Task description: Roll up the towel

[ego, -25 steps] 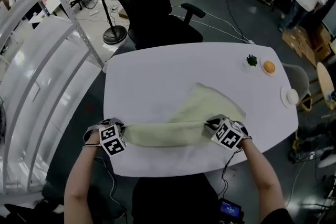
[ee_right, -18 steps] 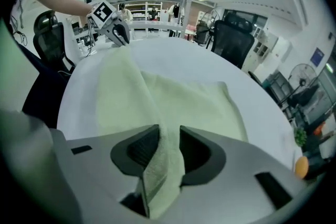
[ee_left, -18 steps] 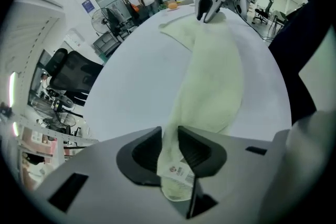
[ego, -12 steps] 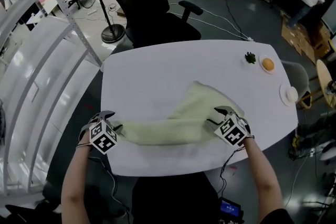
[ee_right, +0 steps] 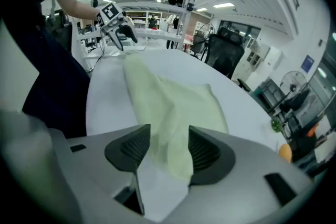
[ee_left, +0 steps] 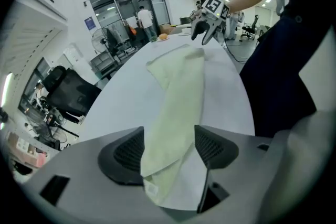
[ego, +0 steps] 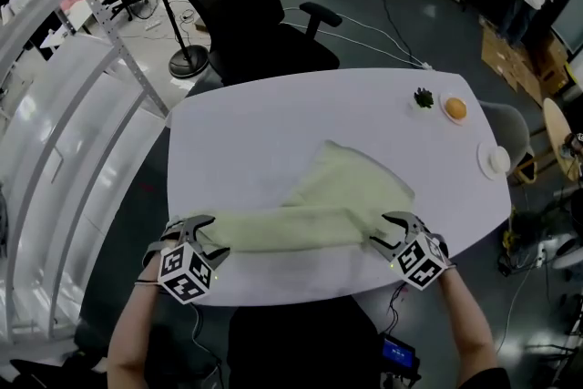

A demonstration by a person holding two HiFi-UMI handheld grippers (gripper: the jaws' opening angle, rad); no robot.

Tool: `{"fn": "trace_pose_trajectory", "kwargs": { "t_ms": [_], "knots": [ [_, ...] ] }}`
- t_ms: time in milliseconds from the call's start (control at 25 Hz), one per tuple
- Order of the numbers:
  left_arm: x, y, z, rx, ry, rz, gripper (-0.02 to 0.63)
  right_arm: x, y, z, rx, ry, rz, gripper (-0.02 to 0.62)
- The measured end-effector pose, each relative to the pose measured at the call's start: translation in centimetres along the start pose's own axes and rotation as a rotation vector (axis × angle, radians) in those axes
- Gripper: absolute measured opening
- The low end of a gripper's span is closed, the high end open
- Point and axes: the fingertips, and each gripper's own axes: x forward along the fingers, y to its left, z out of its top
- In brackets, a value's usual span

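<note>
A pale yellow-green towel (ego: 310,216) lies on the white table (ego: 264,132). Its near part is folded into a long band along the front edge, and a flat flap reaches toward the far right. My left gripper (ego: 202,237) sits at the band's left end, and its jaws have just been opening. They stand wide, with the towel's end (ee_left: 176,102) lying loose between the pads (ee_left: 128,155). My right gripper (ego: 387,232) is at the right end. Its jaws have also just been opening, and the towel (ee_right: 168,107) rests between them unpressed.
A black office chair (ego: 246,5) stands behind the table. At the far right corner are a small green plant (ego: 424,97), an orange on a plate (ego: 454,108) and a white dish (ego: 496,159). A metal railing (ego: 82,132) runs along the left.
Both grippers let go of the towel's ends, opened, and drew back toward the table's near edge, lifting a little. The towel band stayed on the table.
</note>
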Motion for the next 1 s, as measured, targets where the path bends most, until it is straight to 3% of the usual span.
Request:
{"fn": "trace_pose_trajectory", "kwargs": {
  "t_ms": [280,600,720,800,880,920,960,1000],
  "knots": [
    [3.6,-6.6,1.7,0.031,0.017,-0.12,0.328,1.9,5.3,-2.7,-0.064,0.024,0.125,0.241],
    [6.6,-6.7,0.3,0.026,0.114,-0.132,0.323,4.3,3.0,-6.6,-0.098,0.09,0.14,0.241],
    [7.3,-6.0,-0.1,0.052,0.155,-0.093,0.255,4.6,2.7,-6.9,-0.103,0.081,0.178,0.245],
    [7.5,-5.5,-0.4,0.093,0.183,-0.054,0.15,4.5,2.7,-6.9,-0.113,0.074,0.198,0.245],
    [7.6,-5.1,-0.5,0.133,0.2,-0.039,0.118,4.4,2.4,-7.0,-0.143,0.078,0.187,0.213],
    [7.6,-5.0,-0.5,0.143,0.205,-0.039,0.11,4.4,2.0,-7.1,-0.164,0.083,0.166,0.171],
    [7.5,-4.9,-0.5,0.147,0.207,-0.038,0.103,4.3,1.5,-7.3,-0.188,0.09,0.142,0.083],
    [7.4,-4.6,-0.5,0.15,0.208,-0.034,0.092,4.3,1.2,-7.4,-0.21,0.096,0.125,0.075]
  ]
}}
